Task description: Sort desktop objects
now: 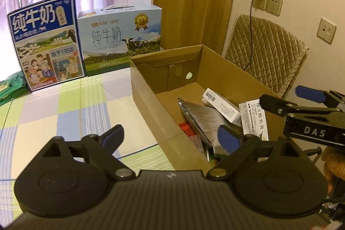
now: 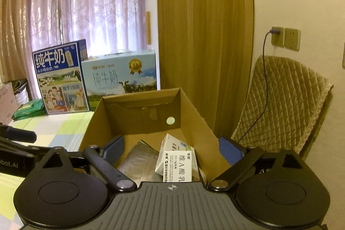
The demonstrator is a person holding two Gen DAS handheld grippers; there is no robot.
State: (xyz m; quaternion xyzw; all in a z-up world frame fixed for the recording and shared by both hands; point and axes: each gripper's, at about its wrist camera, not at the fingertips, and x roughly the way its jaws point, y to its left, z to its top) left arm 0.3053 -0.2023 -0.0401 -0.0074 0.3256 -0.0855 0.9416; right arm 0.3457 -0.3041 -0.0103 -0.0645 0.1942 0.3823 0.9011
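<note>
An open cardboard box (image 1: 151,87) (image 2: 194,109) stands on the checked tablecloth. Inside lie a silver foil pouch (image 1: 201,118) (image 2: 138,161), a white medicine carton with Chinese print (image 1: 254,120) (image 2: 179,163), another white carton with a barcode (image 1: 222,104) and something red (image 1: 185,128). My left gripper (image 1: 171,137) is open, straddling the box's near left wall, with nothing between its fingers. My right gripper (image 2: 172,148) hangs open above the box's near end, over the white carton, holding nothing. It also shows from the side in the left wrist view (image 1: 280,98).
Two milk cartons (image 1: 46,42) (image 1: 120,36) stand at the table's far side, a green packet (image 2: 28,110) left of them. A quilted chair back (image 1: 265,53) and a plugged-in cable (image 1: 251,21) are right of the box. A hand (image 1: 334,163) shows at right.
</note>
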